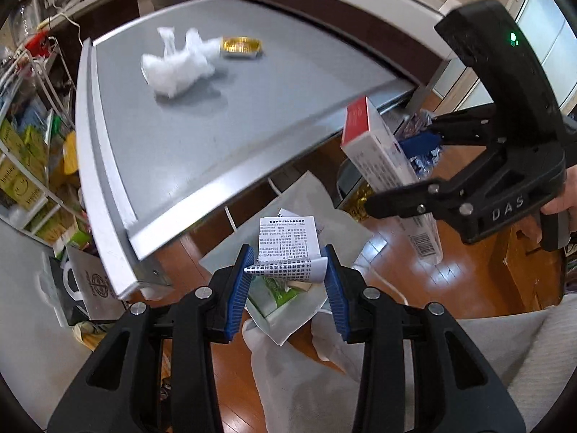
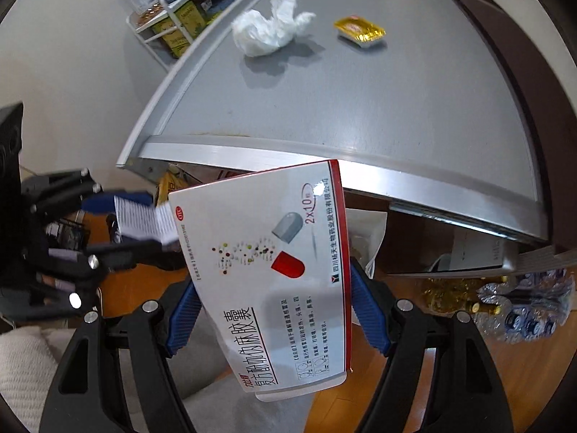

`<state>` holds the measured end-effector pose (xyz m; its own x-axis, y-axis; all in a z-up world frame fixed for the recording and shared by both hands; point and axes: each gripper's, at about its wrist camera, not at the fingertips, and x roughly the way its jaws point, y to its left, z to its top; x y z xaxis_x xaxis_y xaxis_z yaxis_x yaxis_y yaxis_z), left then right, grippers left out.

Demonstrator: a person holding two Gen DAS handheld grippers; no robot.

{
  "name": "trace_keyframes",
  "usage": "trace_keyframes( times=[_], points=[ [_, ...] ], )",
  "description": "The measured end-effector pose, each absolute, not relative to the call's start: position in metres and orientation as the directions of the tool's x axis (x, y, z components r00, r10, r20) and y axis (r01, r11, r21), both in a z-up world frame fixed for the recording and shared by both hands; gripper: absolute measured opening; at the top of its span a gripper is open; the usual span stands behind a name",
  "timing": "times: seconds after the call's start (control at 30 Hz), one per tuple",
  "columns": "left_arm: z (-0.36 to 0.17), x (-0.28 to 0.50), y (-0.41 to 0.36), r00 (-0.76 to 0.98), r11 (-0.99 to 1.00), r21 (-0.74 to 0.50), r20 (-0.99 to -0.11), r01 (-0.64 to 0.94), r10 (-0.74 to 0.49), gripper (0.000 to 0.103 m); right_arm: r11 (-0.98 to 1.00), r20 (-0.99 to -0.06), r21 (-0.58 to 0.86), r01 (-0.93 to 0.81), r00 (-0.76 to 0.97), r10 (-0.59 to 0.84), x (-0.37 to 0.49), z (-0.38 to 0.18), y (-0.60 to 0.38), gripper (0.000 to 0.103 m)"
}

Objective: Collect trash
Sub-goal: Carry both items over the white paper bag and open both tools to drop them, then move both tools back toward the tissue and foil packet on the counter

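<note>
In the left wrist view, the left gripper (image 1: 286, 270) sits at six o'clock, its blue pads closed part-way on a curled printed receipt (image 1: 288, 249) held between them, off the table and above a white bag (image 1: 310, 195) lying on the wood floor (image 1: 465, 281). The grey table (image 1: 252, 115) fills the upper middle, framed by a pale metal rim; on it at eleven o'clock lies a crumpled tissue (image 1: 176, 68), and just beside it toward twelve a gold foil cup (image 1: 241, 46). At three o'clock the right gripper (image 1: 400, 173) pinches a red-and-white box (image 1: 375, 148), held off the table's near edge. Shelves with green cartons (image 1: 18, 176) stand at nine o'clock. In the right wrist view, the right gripper (image 2: 274, 310) at six o'clock is clamped on the box (image 2: 274, 270), whose face shows a red and grey capsule; the pads press on its two long edges. The table (image 2: 360, 108) spreads across twelve o'clock, with the tissue (image 2: 267, 29) at eleven and the foil cup (image 2: 360, 30) at one, a little apart. At nine o'clock the left gripper (image 2: 140, 216) grips the receipt (image 2: 144, 220), blurred. Foil-wrapped clutter (image 2: 515, 306) lies on the floor at four o'clock.
</note>
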<state>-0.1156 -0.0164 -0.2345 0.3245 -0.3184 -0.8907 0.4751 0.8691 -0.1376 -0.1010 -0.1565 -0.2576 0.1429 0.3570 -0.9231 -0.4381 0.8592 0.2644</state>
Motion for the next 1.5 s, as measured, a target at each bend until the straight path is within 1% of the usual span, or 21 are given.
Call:
trace_keyframes(
  times=[0.17,0.23,0.27,0.3,0.33,0.4,0.43,0.63,0.77,0.87,0.93,1.0,1.03,1.1,1.17,1.33,1.47,1.5],
  points=[
    [-0.245,-0.113,-0.019,0.305,0.864,-0.137,-0.899,0.484,-0.313,0.04,0.864,-0.925,0.253,-0.436,0.152,0.348,-0.094,-0.267,-0.153,0.074],
    [-0.247,-0.112,-0.02,0.302,0.862,-0.131,-0.902,0.489,-0.309,0.045,0.862,-0.926,0.254,-0.439,0.149,0.348,-0.093,-0.269,-0.152,0.075],
    [-0.247,-0.111,-0.021,0.302,0.862,-0.131,-0.902,0.49,-0.309,0.05,0.864,-0.928,0.246,-0.439,0.151,0.341,-0.093,-0.27,-0.152,0.075],
    [-0.246,-0.113,-0.022,0.301,0.862,-0.133,-0.902,0.49,-0.31,0.058,0.864,-0.929,0.245,-0.44,0.149,0.34,-0.093,-0.271,-0.151,0.075],
    [-0.246,-0.112,-0.022,0.303,0.862,-0.132,-0.901,0.49,-0.311,0.06,0.865,-0.93,0.246,-0.438,0.145,0.338,-0.092,-0.272,-0.151,0.076],
    [-0.244,-0.112,-0.022,0.305,0.862,-0.133,-0.9,0.49,-0.312,0.061,0.867,-0.931,0.247,-0.433,0.143,0.337,-0.092,-0.272,-0.153,0.083],
    [-0.244,-0.112,-0.021,0.306,0.863,-0.13,-0.9,0.489,-0.309,0.062,0.868,-0.931,0.248,-0.43,0.142,0.336,-0.093,-0.272,-0.154,0.084],
    [-0.242,-0.108,-0.014,0.305,0.873,-0.13,-0.904,0.47,-0.299,0.062,0.876,-0.935,0.236,-0.421,0.146,0.322,-0.095,-0.268,-0.16,0.085],
    [-0.237,-0.107,-0.008,0.312,0.878,-0.13,-0.902,0.461,-0.297,0.062,0.878,-0.931,0.232,-0.418,0.166,0.326,-0.101,-0.253,-0.168,0.085],
    [-0.227,-0.107,-0.005,0.327,0.883,-0.124,-0.898,0.453,-0.294,0.069,0.88,-0.923,0.233,-0.414,0.191,0.334,-0.105,-0.234,-0.175,0.085],
    [-0.219,-0.108,-0.005,0.343,0.884,-0.122,-0.891,0.452,-0.298,0.074,0.881,-0.919,0.225,-0.416,0.21,0.334,-0.107,-0.217,-0.177,0.088],
    [-0.205,-0.108,-0.005,0.372,0.886,-0.113,-0.878,0.449,-0.3,0.082,0.886,-0.914,0.19,-0.424,0.253,0.317,-0.109,-0.196,-0.177,0.092],
    [-0.199,-0.108,-0.005,0.385,0.889,-0.106,-0.873,0.446,-0.298,0.084,0.888,-0.911,0.172,-0.427,0.273,0.308,-0.111,-0.189,-0.177,0.093],
    [-0.184,-0.105,-0.002,0.424,0.897,-0.09,-0.858,0.433,-0.29,0.093,0.893,-0.897,0.121,-0.433,0.338,0.285,-0.108,-0.169,-0.176,0.097],
    [-0.172,-0.101,0.001,0.471,0.908,-0.059,-0.84,0.416,-0.27,0.099,0.898,-0.884,0.086,-0.432,0.383,0.269,-0.1,-0.155,-0.174,0.099],
    [-0.155,-0.074,0.008,0.549,0.929,0.017,-0.811,0.37,-0.204,0.1,0.898,-0.86,-0.036,-0.439,0.471,0.196,-0.061,-0.141,-0.165,0.099],
    [-0.155,-0.05,0.009,0.584,0.935,0.103,-0.802,0.338,-0.123,0.1,0.883,-0.862,-0.11,-0.456,0.486,0.143,-0.024,-0.15,-0.154,0.099],
    [-0.157,-0.041,0.01,0.585,0.936,0.108,-0.803,0.336,-0.117,0.1,0.88,-0.87,-0.127,-0.458,0.478,0.123,-0.012,-0.155,-0.15,0.099]
  ],
)
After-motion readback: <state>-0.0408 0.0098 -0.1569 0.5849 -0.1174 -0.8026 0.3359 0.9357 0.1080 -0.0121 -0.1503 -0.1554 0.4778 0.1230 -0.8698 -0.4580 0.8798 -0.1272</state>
